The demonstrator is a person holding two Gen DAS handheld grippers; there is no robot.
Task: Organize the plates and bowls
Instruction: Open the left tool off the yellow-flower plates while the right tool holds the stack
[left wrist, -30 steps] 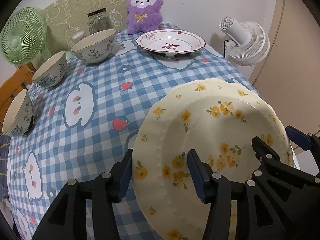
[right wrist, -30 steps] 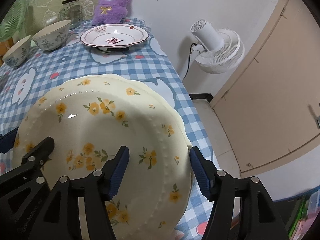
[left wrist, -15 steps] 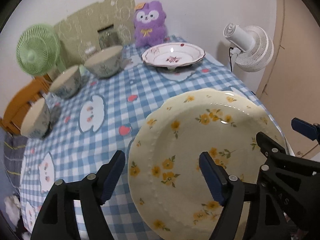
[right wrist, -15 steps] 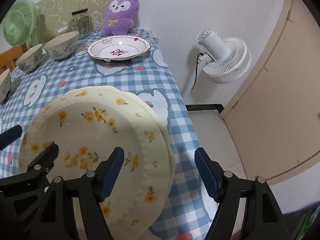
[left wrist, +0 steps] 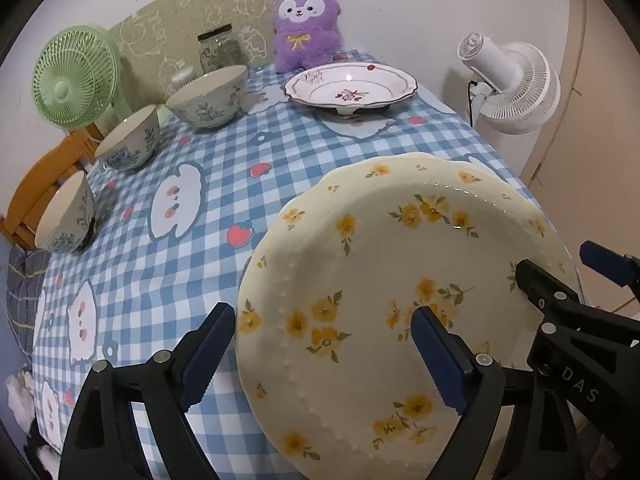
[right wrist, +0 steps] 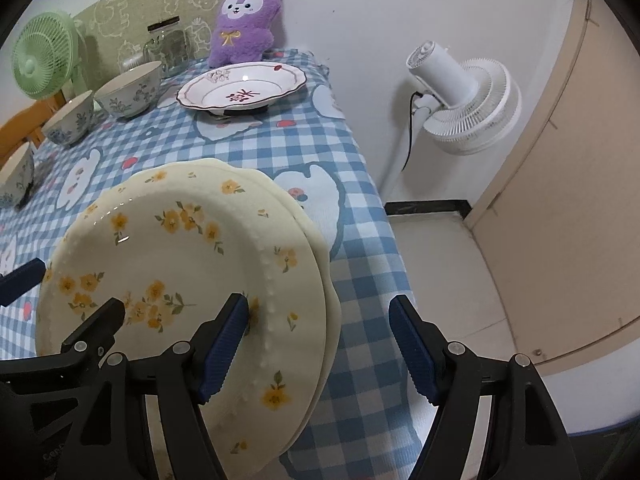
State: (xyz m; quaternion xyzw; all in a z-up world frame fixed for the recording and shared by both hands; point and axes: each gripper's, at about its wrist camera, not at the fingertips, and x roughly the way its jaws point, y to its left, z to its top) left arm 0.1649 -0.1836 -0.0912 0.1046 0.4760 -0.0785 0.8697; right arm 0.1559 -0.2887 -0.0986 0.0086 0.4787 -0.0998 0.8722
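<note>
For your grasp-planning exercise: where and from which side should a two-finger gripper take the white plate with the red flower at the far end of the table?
Take the red-flower plate by its scalloped rim, probably the near edge facing the grippers. Its rim flares up clear of the tablecloth, leaving room for a finger under it. The purple plush crowds the far side.

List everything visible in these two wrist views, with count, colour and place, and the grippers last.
yellow-flowered plates: two, cream, stacked at the near right table edge
red-patterned plate: one, white with dark rim, far end of the table
bowls: three, white with blue-green floral print, in a line along the left side
plush toy: one, purple, far end by the wall
glass jar: one, clear with dark lid, behind the far bowl
green fan: one, far left
white fan: one, right of the table
tablecloth: one, blue-white check
left gripper: black with blue pads, jaws opening, astride the plates' left rim
right gripper: black with blue pads, open, astride the plates' right rim
</note>
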